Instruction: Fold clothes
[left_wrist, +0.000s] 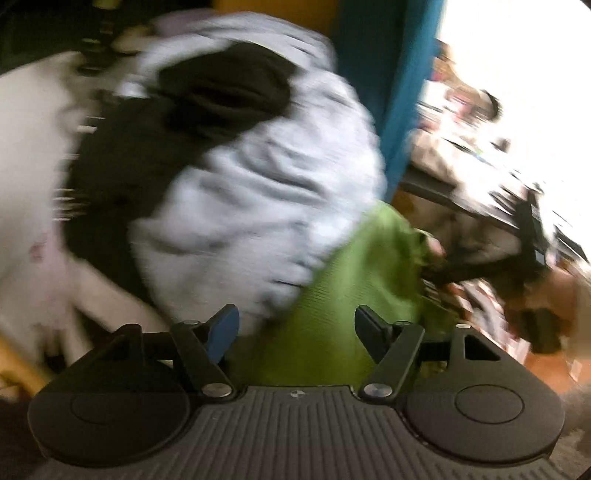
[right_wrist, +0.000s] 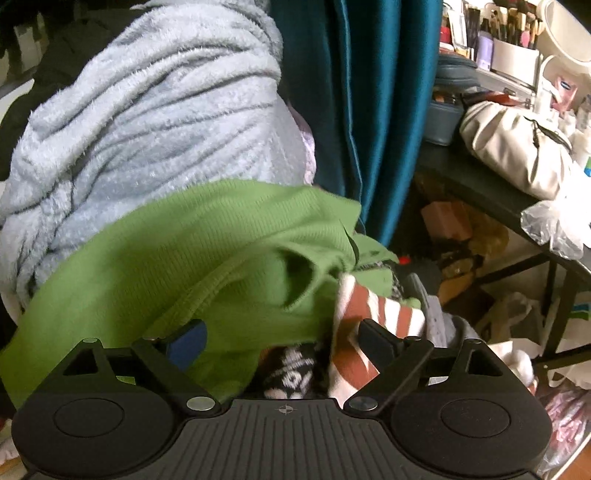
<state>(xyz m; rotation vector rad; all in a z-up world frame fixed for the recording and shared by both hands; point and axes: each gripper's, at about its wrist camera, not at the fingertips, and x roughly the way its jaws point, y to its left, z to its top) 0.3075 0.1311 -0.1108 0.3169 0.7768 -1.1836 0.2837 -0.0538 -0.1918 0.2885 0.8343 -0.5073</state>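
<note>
Your left hand-held gripper (left_wrist: 297, 325) stands open over the green top (left_wrist: 332, 295), gripping nothing. Your right hand-held gripper (right_wrist: 282, 338) is open too, the green top (right_wrist: 207, 251) lying loose below it, against the fluffy grey robe (right_wrist: 147, 110), beside a striped cloth (right_wrist: 369, 321).

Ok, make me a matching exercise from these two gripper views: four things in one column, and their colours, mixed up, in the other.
Things:
1. ribbed top
2. fluffy blanket
3. curtain
4. striped cloth

Colours:
A. teal
B. rust and white
C. green
D. pale grey-blue

Pairs: 1-C, 2-D, 3-A, 4-B
</note>
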